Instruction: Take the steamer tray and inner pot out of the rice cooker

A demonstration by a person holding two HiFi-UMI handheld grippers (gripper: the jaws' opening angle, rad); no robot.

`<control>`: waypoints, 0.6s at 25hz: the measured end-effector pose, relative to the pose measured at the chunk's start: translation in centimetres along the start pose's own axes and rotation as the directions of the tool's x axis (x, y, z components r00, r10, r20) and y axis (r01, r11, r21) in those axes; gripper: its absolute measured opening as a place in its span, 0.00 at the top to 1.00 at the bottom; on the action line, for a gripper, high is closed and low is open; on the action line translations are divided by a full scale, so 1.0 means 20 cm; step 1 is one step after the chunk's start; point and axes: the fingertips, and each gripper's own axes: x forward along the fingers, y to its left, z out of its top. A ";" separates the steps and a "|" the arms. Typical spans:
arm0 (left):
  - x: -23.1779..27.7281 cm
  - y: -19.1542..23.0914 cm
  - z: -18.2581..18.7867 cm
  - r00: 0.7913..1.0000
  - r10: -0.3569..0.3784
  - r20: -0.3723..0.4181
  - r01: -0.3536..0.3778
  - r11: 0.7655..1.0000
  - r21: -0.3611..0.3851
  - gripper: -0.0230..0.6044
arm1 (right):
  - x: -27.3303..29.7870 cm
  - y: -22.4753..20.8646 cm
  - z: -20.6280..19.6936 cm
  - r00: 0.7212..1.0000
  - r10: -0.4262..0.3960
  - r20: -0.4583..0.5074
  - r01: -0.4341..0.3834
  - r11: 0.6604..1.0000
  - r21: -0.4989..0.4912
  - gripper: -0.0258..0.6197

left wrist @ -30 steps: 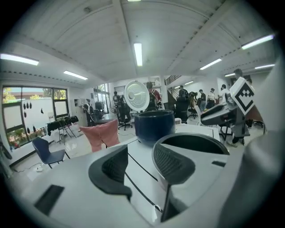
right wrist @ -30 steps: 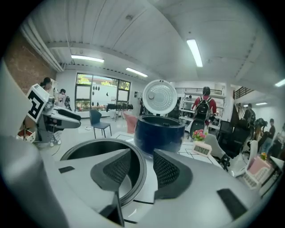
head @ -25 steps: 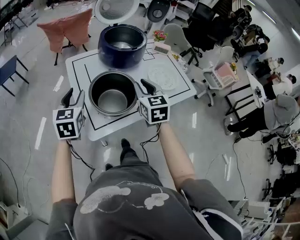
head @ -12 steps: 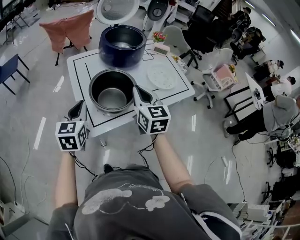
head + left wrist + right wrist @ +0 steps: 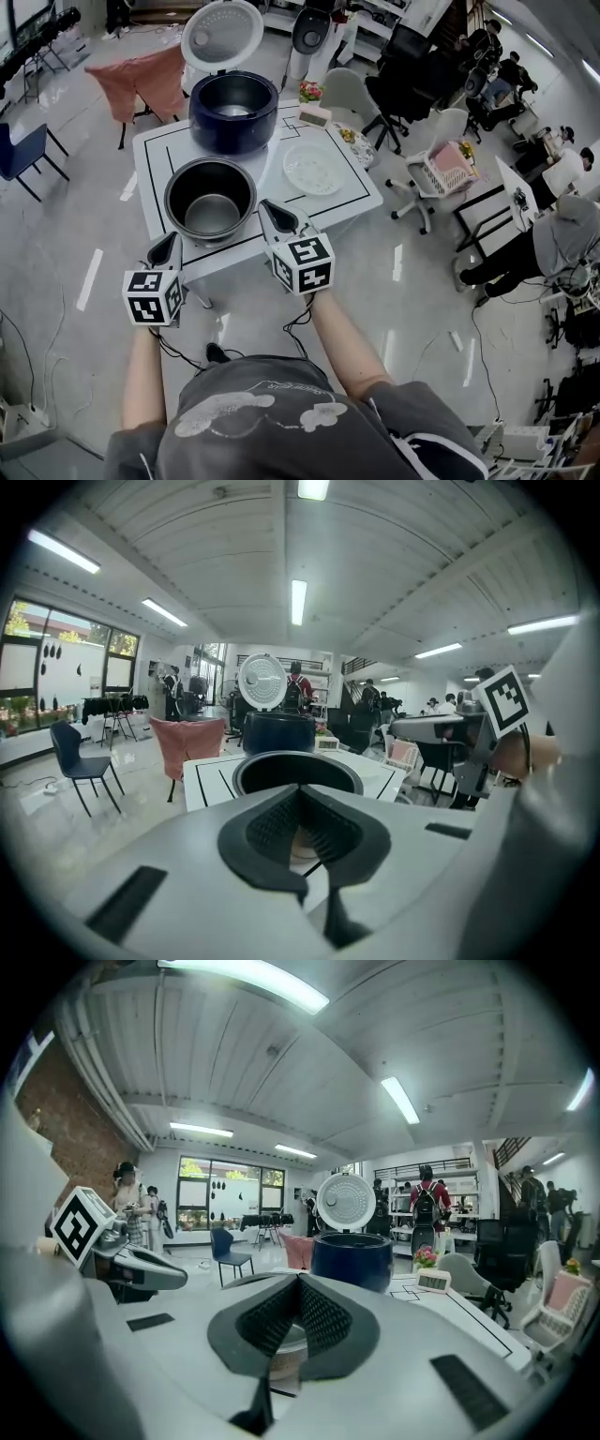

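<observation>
The white table [image 5: 155, 141] is being shown whole only by the head view. The dark blue rice cooker [image 5: 233, 117] is standing at its far side with its lid [image 5: 222, 35] raised upright. The inner pot [image 5: 210, 199] is sitting outside the cooker, upright and mouth up, near the table's front edge, just in front of the cooker. The white steamer tray [image 5: 312, 169] is lying flat on the table to the pot's right, apart from it, and is being shown plainly by the head view alone. A small digital clock [image 5: 433, 1281] beside the cooker is being shown most clearly by the right gripper view. The left gripper [image 5: 167, 251] is being held off the table's front edge; its jaws have just been closing and are pressed together on nothing. The right gripper [image 5: 270, 216] is being held just beside the pot's rim, likewise clenched and empty.
</observation>
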 end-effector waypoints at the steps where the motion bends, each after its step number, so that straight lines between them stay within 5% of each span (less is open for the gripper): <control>1: -0.01 -0.03 0.00 1.000 0.006 0.000 -0.006 1.000 0.007 0.95 | -0.02 -0.01 -0.01 1.000 0.006 0.000 -0.006 1.000 0.004 0.92; 15: -0.08 -0.23 0.04 0.997 0.078 0.027 -0.079 0.997 0.028 0.95 | -0.20 -0.07 -0.02 0.997 0.080 0.016 -0.081 0.996 0.034 0.92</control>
